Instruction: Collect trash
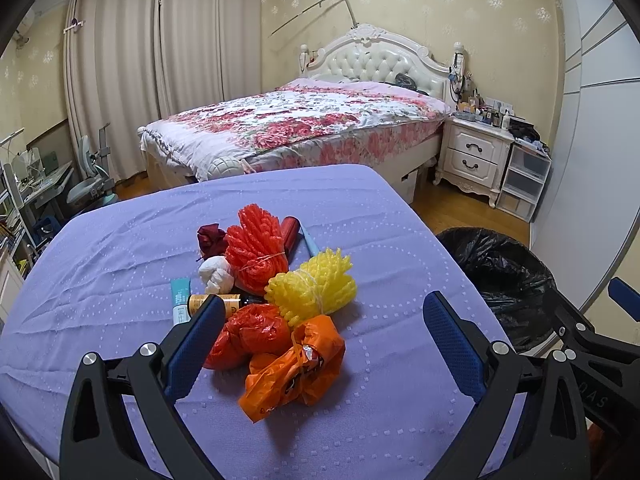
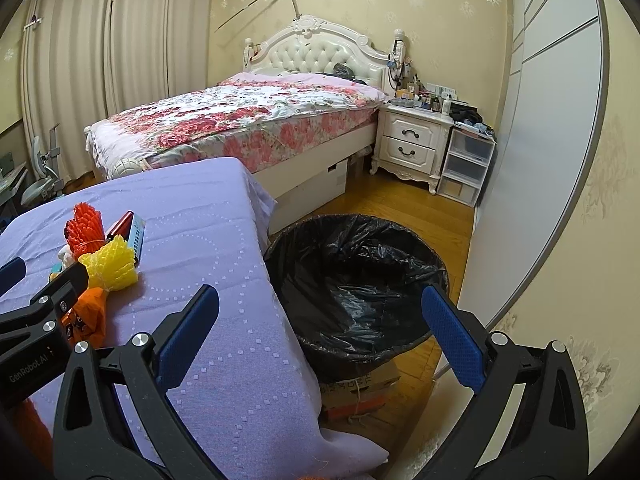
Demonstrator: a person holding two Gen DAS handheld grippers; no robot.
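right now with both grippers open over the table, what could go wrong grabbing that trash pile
1. The orange bag lies against the red bag and yellow foam net, so the open left gripper may drag neighbours along.
2. The bin sits below the table edge, beside it; an early release could drop trash on the floor.

Cloth [image 1: 120,280] under left gripper [image 1: 324,344]: lilac, dotted rings.
Between its blue pads [image 1: 196,344]: orange bag [image 1: 296,364], red bag [image 1: 252,336].
Just beyond: yellow net [image 1: 312,288], red-orange net [image 1: 256,252], white wad [image 1: 216,274], maroon scrap [image 1: 210,238], red tube [image 1: 291,232], teal pack [image 1: 180,300].
Between right gripper [image 2: 320,340] pads: black bin liner [image 2: 352,280].
Far ahead: quilt [image 1: 304,120], pink-red floral; headboard [image 1: 376,60], white tufted; curtains [image 1: 160,60], beige; wallpaper [image 1: 440,0], cream with pale motifs.
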